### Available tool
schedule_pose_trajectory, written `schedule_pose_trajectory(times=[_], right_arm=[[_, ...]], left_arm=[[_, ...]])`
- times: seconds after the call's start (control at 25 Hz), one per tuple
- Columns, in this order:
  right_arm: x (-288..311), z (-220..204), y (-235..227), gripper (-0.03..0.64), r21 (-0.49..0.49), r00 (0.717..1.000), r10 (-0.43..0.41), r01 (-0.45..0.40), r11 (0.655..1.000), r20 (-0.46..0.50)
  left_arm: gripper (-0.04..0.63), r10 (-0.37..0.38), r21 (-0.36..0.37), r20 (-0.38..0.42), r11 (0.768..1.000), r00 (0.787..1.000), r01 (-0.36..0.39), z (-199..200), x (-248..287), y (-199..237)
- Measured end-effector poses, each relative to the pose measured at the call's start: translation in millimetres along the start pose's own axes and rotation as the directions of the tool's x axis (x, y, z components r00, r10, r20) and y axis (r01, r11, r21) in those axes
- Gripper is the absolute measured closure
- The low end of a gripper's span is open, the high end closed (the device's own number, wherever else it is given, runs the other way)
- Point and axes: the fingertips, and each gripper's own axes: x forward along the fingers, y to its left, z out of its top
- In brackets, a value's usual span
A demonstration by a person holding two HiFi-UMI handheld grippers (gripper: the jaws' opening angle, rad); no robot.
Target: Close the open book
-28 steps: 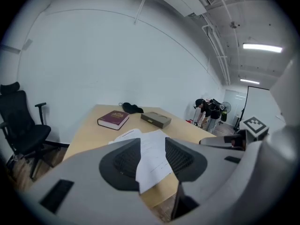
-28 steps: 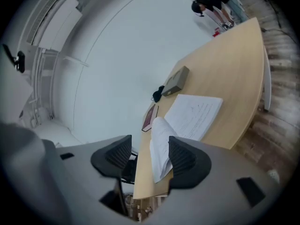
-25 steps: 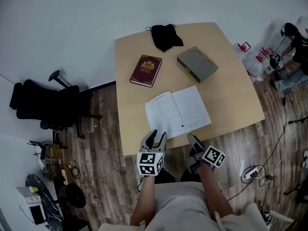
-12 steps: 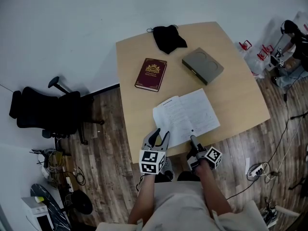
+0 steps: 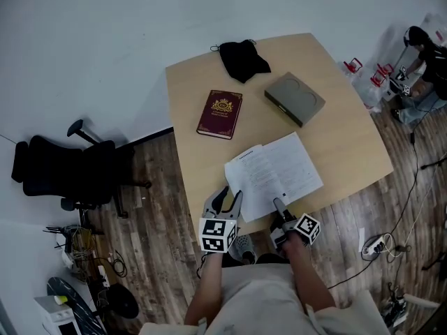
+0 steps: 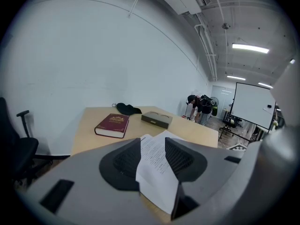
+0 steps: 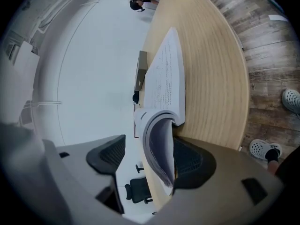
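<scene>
The open book (image 5: 274, 174) lies white-paged near the table's front edge. My right gripper (image 5: 279, 206) is at the book's near edge, turned on its side. In the right gripper view the curled page block (image 7: 159, 144) sits between the jaws of the right gripper (image 7: 149, 142), lying against one pad (image 7: 187, 158) while the other pad stands apart; the jaws are closing. My left gripper (image 5: 222, 199) hovers off the book's left corner, open and empty. Through the left gripper's (image 6: 152, 145) gap I see the book (image 6: 157, 165).
On the wooden table (image 5: 349, 145) farther back are a closed red book (image 5: 219, 114), a flat grey box (image 5: 294, 98) and a black cloth (image 5: 244, 54). A black office chair (image 5: 66, 166) stands to the left. A person (image 5: 424, 54) crouches at far right; cables (image 5: 374, 246) lie on the floor.
My right gripper has dropped and rolled onto its side, reaching the book's near edge with pages now between its jaws. The left gripper has shifted slightly toward the book's corner.
</scene>
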Motion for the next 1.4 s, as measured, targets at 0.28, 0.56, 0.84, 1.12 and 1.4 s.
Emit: schedule_pose_trajectory(times=[0.28,0.56,0.84,1.12,1.4], right_arm=[[6.4,0.4,1.3,0.319,0.026,1.000,0.009,-0.009,1.000,0.014],[8.6,-5.3,4.4,0.384,0.130,0.990,0.142,-0.141,0.981,0.001],[2.9,-0.8,13.5,0.451,0.202,0.966,0.255,-0.259,0.945,0.046],[-3.0,6.4,17.1,0.471,0.301,0.955,0.274,-0.295,0.907,0.110],[-1.7,7.3,12.1,0.551,0.390,0.966,0.218,-0.256,0.885,0.139]], left_arm=[[0.425,0.030,-0.010,-0.008,0.999,1.000,-0.030,-3.1,-7.1,22.5],[0.425,0.035,-0.017,-0.028,0.999,0.999,-0.036,-12.0,-6.9,27.1],[0.425,0.033,-0.016,-0.047,0.999,0.998,-0.033,-19.0,-6.1,23.4],[0.425,0.028,-0.100,-0.088,0.994,0.996,-0.037,-46.5,-1.9,25.8],[0.411,-0.093,-0.250,-0.182,0.967,0.979,0.046,-96.8,14.6,5.5]])
